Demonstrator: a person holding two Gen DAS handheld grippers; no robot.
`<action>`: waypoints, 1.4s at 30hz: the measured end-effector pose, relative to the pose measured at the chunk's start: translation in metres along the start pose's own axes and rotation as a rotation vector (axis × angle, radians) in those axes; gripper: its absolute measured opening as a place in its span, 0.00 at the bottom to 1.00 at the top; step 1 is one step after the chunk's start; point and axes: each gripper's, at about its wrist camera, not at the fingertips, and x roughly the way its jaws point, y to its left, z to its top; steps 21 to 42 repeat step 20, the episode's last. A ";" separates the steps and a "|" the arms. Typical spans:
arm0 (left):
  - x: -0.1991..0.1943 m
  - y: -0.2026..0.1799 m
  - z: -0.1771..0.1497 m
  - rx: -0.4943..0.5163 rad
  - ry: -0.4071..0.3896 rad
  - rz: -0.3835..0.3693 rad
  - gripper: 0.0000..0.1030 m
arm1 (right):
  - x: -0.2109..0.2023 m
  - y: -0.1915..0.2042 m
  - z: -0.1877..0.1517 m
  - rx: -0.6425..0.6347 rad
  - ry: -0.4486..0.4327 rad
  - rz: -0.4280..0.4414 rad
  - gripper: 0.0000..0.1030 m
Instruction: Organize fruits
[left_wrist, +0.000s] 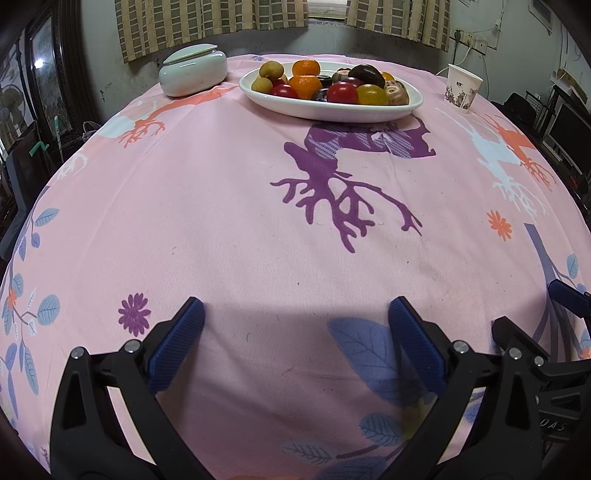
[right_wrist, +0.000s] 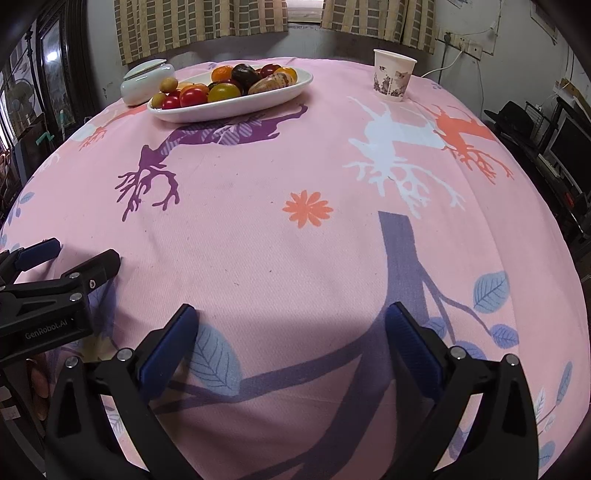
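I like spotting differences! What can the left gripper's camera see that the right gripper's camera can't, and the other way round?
Only the left wrist view: a purple flower print near the open left gripper, and the right gripper's fingers poking in at its right edge.

Only the right wrist view: the open right gripper seen whole, and the left gripper from the side, at the left edge.

Both: the white fruit plate, lidded jar, paper cup and pink tablecloth.
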 end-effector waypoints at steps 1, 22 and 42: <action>0.000 0.000 0.000 0.000 0.000 0.000 0.98 | 0.000 0.000 0.000 0.000 0.000 0.000 0.99; 0.000 0.000 -0.001 -0.001 -0.001 -0.001 0.98 | 0.000 0.000 0.000 0.000 0.000 0.000 0.99; 0.000 0.000 -0.001 -0.001 -0.001 -0.001 0.98 | 0.000 0.000 0.000 0.000 0.000 0.000 0.99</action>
